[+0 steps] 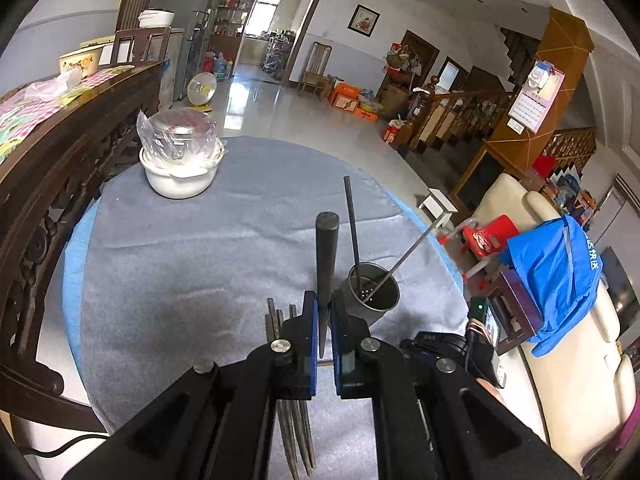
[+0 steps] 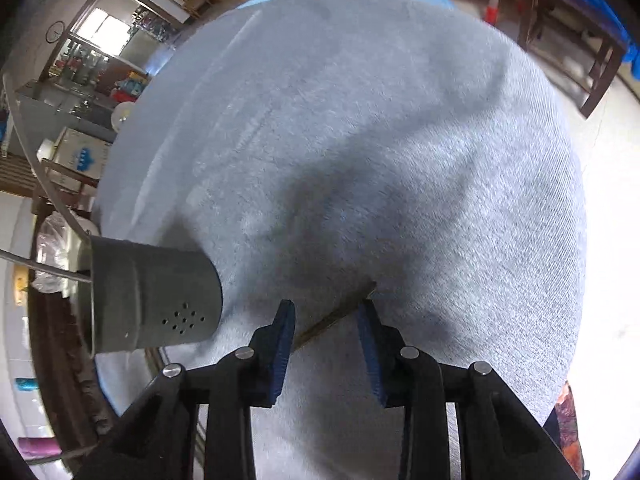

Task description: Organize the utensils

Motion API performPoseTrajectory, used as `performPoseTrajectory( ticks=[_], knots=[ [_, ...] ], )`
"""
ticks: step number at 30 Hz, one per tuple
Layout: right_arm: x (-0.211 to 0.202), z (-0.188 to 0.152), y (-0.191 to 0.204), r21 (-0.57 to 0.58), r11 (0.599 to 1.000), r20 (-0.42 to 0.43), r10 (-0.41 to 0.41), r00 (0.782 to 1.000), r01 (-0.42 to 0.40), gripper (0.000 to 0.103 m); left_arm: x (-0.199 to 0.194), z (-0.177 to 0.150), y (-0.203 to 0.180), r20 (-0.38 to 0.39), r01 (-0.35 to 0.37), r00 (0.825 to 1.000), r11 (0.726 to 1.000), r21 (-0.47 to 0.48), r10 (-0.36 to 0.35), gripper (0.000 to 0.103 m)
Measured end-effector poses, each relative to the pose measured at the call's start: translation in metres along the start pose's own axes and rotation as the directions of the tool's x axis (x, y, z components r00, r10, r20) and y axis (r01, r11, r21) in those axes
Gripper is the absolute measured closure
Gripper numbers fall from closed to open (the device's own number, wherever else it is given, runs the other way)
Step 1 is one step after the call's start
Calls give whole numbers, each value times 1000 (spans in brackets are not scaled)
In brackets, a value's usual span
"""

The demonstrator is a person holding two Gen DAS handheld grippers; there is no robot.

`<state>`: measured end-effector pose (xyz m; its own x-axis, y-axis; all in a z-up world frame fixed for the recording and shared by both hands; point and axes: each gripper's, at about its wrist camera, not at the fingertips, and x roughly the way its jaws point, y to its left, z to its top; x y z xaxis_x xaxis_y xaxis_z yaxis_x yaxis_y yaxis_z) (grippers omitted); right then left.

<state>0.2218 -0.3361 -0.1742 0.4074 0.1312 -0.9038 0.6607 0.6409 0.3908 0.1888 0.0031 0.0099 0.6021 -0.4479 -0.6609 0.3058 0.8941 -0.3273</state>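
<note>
My left gripper [image 1: 323, 307] is shut on a dark chopstick [image 1: 326, 258] that points up and away, just left of the grey metal holder [image 1: 374, 294]. Two thin utensils [image 1: 353, 226] stand in the holder. Several more chopsticks [image 1: 294, 432] lie on the cloth under the left gripper. My right gripper [image 2: 326, 312] is open, low over the cloth, its pads either side of one chopstick [image 2: 336, 318] lying flat. The holder [image 2: 148, 296] shows at the left of the right wrist view.
The round table carries a grey-blue cloth [image 1: 224, 248]. A white pot with a plastic-wrapped metal pot on it [image 1: 182, 152] stands at the far left. A dark wooden rail [image 1: 60, 184] borders the table's left. A sofa with blue cloth [image 1: 556, 272] is to the right.
</note>
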Motion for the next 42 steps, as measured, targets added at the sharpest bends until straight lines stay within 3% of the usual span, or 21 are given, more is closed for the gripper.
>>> performPoseTrajectory(
  ticks=[4, 5, 7, 11, 18, 19, 21, 25, 36, 42],
  knots=[
    [4, -2, 13, -50, 994, 69, -93, 993, 97, 75, -2, -1, 5, -1, -2, 1000, 1000, -4, 2, 97],
    [5, -2, 14, -56, 992, 89, -104, 991, 109, 82, -3, -1, 7, 0, -2, 1000, 1000, -7, 2, 97],
    [6, -2, 16, -77, 990, 122, -111, 986, 121, 85, -5, -1, 10, 3, -3, 1000, 1000, -12, 3, 97],
    [4, 4, 11, -90, 989, 168, -99, 981, 115, 97, -9, -1, 14, 8, -14, 1000, 1000, -20, 14, 97],
    [-4, 22, -30, -7, 998, 179, -63, 982, 65, 98, -8, -3, 13, 3, -15, 1000, 1000, -23, 15, 97],
    [-5, 24, -35, 4, 999, 168, -54, 984, 54, 98, -8, -3, 12, 4, -17, 1000, 1000, -20, 18, 97],
    [-8, 23, -47, 53, 998, 83, 40, 996, -44, 98, -8, -3, 10, 2, -18, 1000, 1000, -18, 18, 97],
    [-21, 16, -46, 60, 991, 2, 122, 992, -122, 93, -7, -3, 7, 4, -20, 1000, 1000, -13, 20, 97],
    [1, 16, -20, 56, 997, -76, 52, 996, -48, 93, -10, -3, 9, 2, -5, 1000, 1000, -11, 5, 97],
    [8, 18, -13, 70, 997, -63, 21, 998, -17, 89, -11, -2, 20, 3, -7, 1000, 1000, -30, 7, 97]
  ],
)
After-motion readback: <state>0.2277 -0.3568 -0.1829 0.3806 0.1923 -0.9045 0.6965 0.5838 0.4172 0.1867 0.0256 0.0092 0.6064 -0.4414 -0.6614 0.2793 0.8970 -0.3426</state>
